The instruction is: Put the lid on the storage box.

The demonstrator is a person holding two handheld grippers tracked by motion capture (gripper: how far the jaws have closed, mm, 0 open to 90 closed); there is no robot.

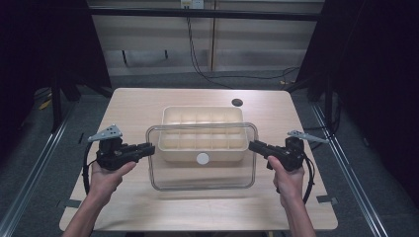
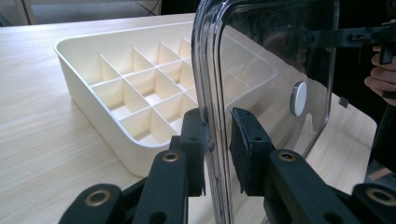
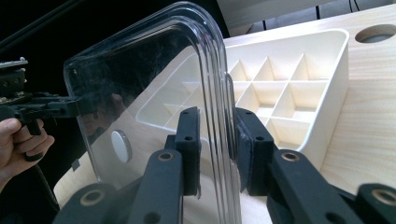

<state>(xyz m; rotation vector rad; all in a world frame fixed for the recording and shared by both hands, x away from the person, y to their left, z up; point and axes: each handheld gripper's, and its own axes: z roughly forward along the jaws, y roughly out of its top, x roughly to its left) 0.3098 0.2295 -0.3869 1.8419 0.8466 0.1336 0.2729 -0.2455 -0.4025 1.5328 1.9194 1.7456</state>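
Gripping unlabelled clear lid [image 1: 201, 168] two-handed

Lid [image 1: 201, 173] above table [image 1: 148, 106], before and partly over compartment tray [image 1: 202, 114].

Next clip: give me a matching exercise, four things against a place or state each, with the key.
1. clear plastic lid
2. cream compartment tray
3. round white knob
4. dark round hole

a. rests on the wooden table
b. in the tabletop beyond the tray
c. held at both short edges, by the left claw and the right claw
d. on the lid's middle

Pairs: 1-c, 2-a, 3-d, 4-b
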